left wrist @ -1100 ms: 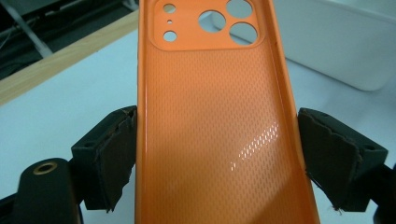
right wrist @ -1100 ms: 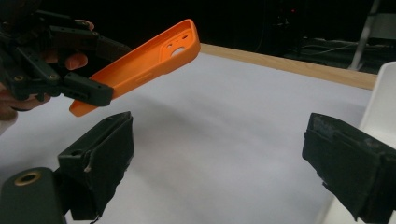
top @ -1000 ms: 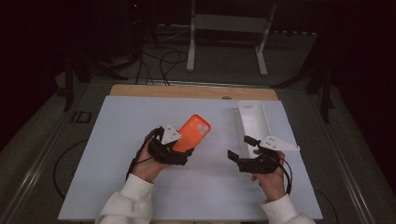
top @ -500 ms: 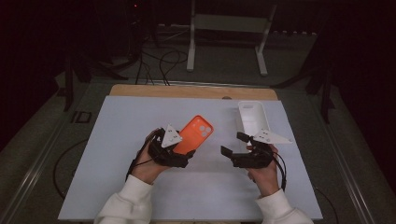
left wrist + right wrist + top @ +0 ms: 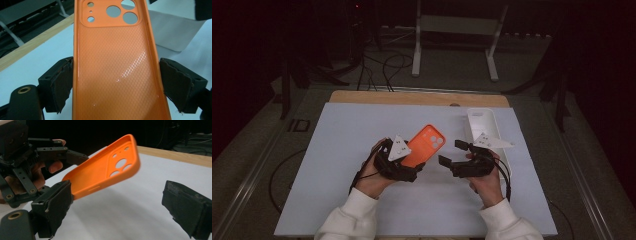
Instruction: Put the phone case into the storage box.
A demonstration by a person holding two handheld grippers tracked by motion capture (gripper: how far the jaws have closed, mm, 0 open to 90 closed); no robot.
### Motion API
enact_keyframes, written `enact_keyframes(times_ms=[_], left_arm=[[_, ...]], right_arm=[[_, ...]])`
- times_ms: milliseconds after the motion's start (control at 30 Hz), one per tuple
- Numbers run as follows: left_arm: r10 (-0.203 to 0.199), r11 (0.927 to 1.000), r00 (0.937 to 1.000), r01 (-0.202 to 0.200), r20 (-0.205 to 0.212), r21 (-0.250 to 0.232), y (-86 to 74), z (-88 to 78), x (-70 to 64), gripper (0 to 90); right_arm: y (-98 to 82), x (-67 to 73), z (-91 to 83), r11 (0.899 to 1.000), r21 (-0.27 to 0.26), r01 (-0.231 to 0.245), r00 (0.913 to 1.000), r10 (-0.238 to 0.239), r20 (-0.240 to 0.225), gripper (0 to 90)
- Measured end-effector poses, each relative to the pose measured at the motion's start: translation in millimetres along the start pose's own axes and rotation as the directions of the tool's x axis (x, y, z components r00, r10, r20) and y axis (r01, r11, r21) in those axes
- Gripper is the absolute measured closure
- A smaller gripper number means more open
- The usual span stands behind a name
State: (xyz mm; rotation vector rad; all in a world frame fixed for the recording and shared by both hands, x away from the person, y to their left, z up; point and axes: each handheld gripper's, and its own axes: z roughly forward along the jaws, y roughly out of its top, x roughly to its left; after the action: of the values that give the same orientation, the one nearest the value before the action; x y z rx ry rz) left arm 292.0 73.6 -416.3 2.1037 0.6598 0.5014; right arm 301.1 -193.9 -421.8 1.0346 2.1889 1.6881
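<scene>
the left gripper (image 5: 408, 162) clamps the glossy orange soft-plastic phone case (image 5: 115, 62) by its long edges, raised off the table; the right gripper (image 5: 120, 207) gapes empty beside it. a careless nudge could twist the case free.

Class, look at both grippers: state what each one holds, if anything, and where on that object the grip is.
The left gripper holds the orange phone case by its two long side edges, near the end away from the camera cut-outs. The right gripper is open and holds nothing.
</scene>
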Motion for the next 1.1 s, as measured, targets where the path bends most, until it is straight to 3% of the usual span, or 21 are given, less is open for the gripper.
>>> enact_keyframes(times_ms=[300, 467, 667, 833, 967, 1100], left_arm=[[0.021, 0.9997, 0.9997, -0.021, 0.009, -0.009, 3.1, -2.1, -5.2, 16.5], [0.028, 0.9995, 0.9995, -0.028, 0.016, -0.015, 3.5, -2.2, -7.6, 16.5], [0.042, 0.9988, 0.9985, -0.041, 0.034, -0.028, 4.6, -1.1, -12.4, 16.5], [0.054, 0.9973, 0.9971, -0.051, 0.054, -0.053, 4.8, -1.2, -15.6, 16.4], [0.061, 0.9965, 0.9961, -0.057, 0.063, -0.061, 5.2, 0.0, -17.3, 16.4], [0.073, 0.9967, 0.9955, -0.071, 0.06, -0.04, 3.7, 4.3, -18.4, 16.3]], right_arm=[[4.2, 1.4, 11.0, 0.999, 0.007, -0.049, 0.9978, 0.049, -0.045, 8.8], [6.3, 1.5, 15.3, 0.997, 0.02, -0.074, 0.9962, 0.075, -0.044, 8.9], [9.5, 1.7, 22.1, 0.994, 0.027, -0.104, 0.9927, 0.105, -0.059, 16.2], [10.7, 1.0, 25.1, 0.99, 0.038, -0.137, 0.986, 0.14, -0.091, 27.5], [10.1, -0.7, 25.7, 0.984, 0.049, -0.174, 0.9769, 0.178, -0.118, 43.0], [10.5, -0.8, 24.7, 0.981, 0.057, -0.185, 0.9703, 0.192, -0.147, 59.6]])
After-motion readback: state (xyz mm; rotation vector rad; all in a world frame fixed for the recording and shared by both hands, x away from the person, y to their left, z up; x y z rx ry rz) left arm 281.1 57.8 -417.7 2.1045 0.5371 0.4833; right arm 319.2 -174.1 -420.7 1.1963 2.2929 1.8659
